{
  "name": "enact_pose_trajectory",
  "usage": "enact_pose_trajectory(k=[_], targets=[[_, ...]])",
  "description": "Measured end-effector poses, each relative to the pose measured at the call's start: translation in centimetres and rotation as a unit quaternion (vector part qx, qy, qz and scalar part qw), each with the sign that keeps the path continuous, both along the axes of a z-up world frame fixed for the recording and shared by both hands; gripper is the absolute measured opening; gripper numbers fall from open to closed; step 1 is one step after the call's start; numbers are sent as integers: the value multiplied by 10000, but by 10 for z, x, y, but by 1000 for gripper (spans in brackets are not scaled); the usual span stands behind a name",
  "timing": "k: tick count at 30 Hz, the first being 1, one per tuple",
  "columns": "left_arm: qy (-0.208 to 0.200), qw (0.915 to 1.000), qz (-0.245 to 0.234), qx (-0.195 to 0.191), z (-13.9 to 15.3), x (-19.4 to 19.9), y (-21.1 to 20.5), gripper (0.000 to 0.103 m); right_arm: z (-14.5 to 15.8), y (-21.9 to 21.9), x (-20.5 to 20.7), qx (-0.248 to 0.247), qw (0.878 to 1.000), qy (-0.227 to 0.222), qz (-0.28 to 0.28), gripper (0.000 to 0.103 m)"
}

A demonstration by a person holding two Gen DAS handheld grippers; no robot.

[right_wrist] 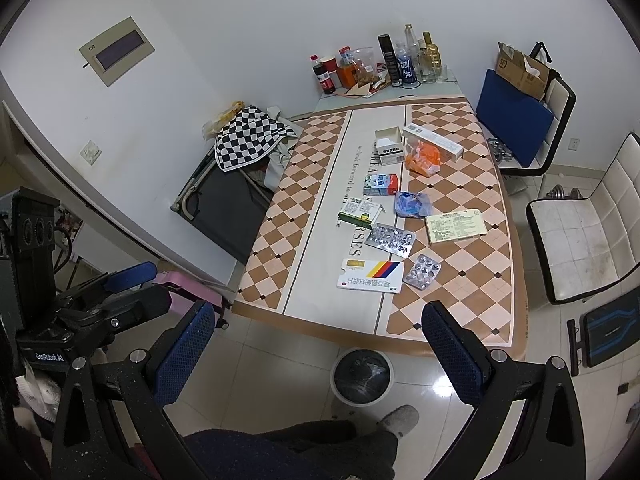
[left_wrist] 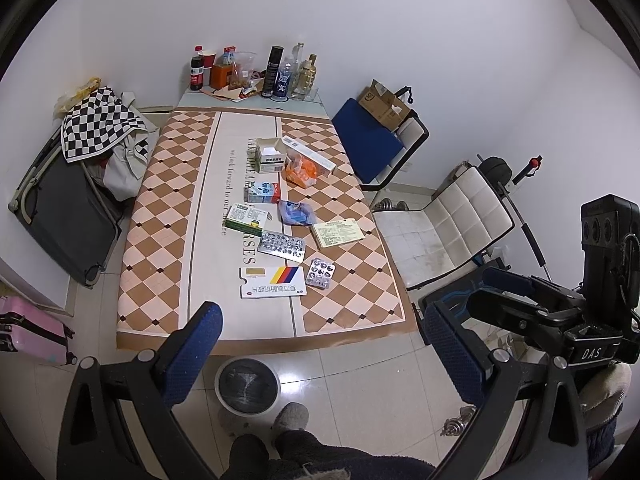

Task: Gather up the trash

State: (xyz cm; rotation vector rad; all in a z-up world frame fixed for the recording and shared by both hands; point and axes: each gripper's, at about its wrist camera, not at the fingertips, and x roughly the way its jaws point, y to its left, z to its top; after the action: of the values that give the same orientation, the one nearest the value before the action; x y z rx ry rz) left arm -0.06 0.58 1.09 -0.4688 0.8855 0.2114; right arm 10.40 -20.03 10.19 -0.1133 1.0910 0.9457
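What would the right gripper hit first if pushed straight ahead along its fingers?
Probably the white medicine box with the red, yellow and blue stripes at the table's near end; the open right gripper is well short, and depth is unclear.

Boxes (left_wrist: pixel 273 281) and blister packs (left_wrist: pixel 281 245) on table (left_wrist: pixel 160 216); bin (left_wrist: pixel 247 385) before it.

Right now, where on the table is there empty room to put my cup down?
The left checkered strip of the table is bare, and so is the near right corner past the small blister pack. The middle is crowded with boxes and packets; the far end holds bottles.
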Motion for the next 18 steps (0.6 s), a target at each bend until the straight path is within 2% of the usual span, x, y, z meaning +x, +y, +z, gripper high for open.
enact_pose_trajectory(k=[18], targets=[[-18, 10000, -4, -17, 0, -1, 1, 103, -2, 4, -2, -13, 10000, -7, -15, 103]])
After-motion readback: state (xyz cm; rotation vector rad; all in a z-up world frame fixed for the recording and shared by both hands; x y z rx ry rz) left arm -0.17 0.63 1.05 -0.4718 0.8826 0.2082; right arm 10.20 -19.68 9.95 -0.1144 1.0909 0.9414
